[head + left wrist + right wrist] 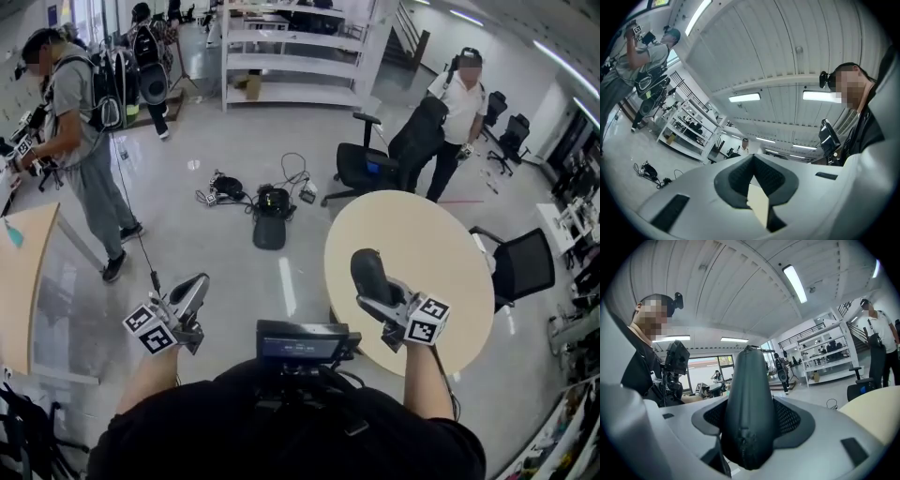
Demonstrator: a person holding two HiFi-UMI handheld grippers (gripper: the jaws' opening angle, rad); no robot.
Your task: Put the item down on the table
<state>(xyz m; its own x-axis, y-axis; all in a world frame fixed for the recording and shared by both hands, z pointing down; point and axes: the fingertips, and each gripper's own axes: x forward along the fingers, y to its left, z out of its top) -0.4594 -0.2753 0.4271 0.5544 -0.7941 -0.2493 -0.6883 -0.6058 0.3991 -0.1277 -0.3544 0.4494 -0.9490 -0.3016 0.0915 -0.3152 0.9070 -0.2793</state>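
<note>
My right gripper (pixel 375 295) is shut on a dark zippered case (pixel 368 267) and holds it over the near left part of the round beige table (pixel 431 234). In the right gripper view the case (pixel 749 380) stands upright between the two pads of the right gripper (pixel 751 425), with the table's edge (pixel 876 411) at the lower right. My left gripper (pixel 192 291) hangs over the floor to the left of the table, its fingers together and nothing in them. In the left gripper view the pads of the left gripper (pixel 753 161) meet at their tips.
Two black office chairs (pixel 370 164) (pixel 525 262) stand by the round table. A dark bag and cables (pixel 270 220) lie on the floor. One person (pixel 80 141) stands at the left, another (pixel 459 103) at the back. A second beige table (pixel 23 281) is at the left edge.
</note>
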